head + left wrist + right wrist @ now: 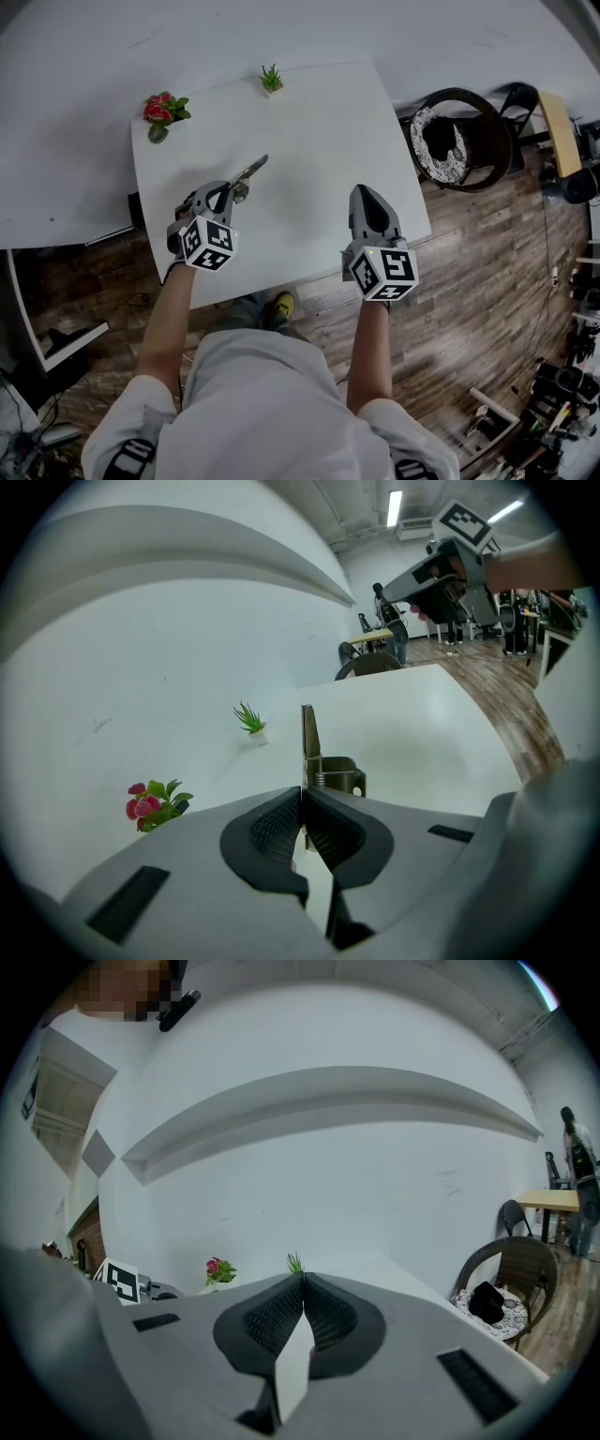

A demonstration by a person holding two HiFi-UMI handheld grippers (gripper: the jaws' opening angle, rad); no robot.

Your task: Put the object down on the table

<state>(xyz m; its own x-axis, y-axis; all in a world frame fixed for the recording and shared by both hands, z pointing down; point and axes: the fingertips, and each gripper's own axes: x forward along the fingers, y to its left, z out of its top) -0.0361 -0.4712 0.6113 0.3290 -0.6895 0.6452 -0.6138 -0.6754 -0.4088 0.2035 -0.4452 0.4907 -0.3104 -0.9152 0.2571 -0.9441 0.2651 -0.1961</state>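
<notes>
Two pots on table: red flowers, green plant. Left fingers grip metal clip; right fingers together, empty.

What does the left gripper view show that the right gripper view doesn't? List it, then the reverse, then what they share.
Left gripper view only: the slim metal spring-loaded tool clamped in the left tongs, and the right tongs at upper right.
Right gripper view only: that the right tongs are shut on nothing, and the left tongs' black-and-white marker cube.
Both: the red-flowered potted plant, the small green spiky plant and the white rectangular table.
</notes>
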